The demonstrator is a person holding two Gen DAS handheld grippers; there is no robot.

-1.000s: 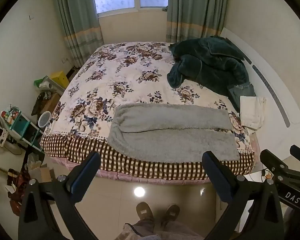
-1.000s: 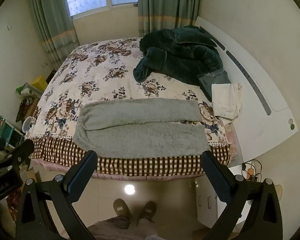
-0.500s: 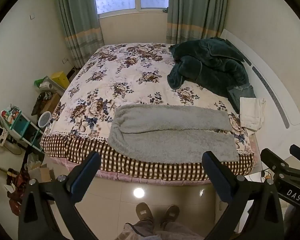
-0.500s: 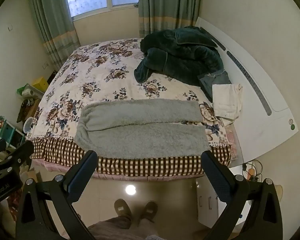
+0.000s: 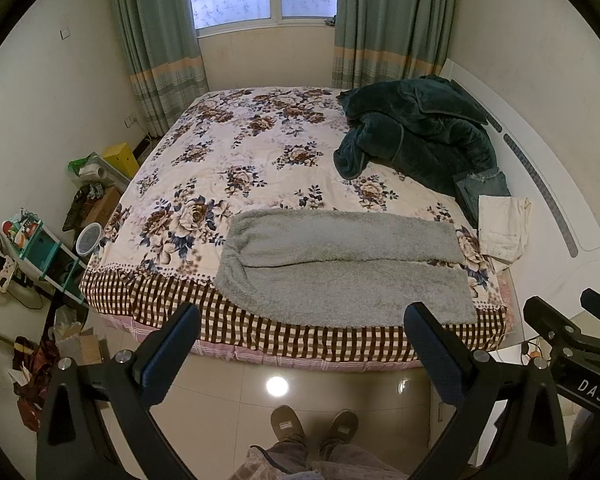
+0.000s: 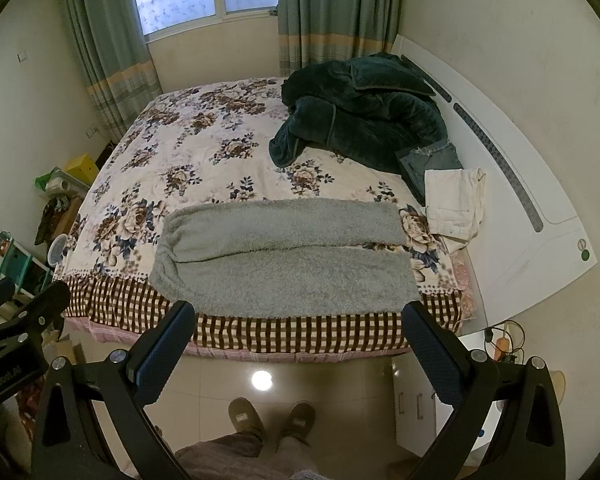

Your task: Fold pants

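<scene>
Grey fleece pants (image 5: 340,268) lie flat across the near edge of the bed, waist to the left, both legs side by side pointing right; they also show in the right wrist view (image 6: 288,260). My left gripper (image 5: 304,332) is open and empty, held above the floor well short of the bed. My right gripper (image 6: 296,332) is open and empty too, at the same distance. Each gripper shows at the edge of the other's view.
The bed (image 5: 228,168) has a floral cover with a checked border. A dark green blanket (image 5: 416,132), folded jeans (image 5: 480,192) and a white garment (image 5: 500,224) lie at its right. Clutter and a shelf (image 5: 40,248) stand at the left; my feet (image 5: 312,428) are on the tiled floor.
Both views have tilted up slightly, so the bed sits a little lower in frame. The pants have not moved and both grippers stay open.
</scene>
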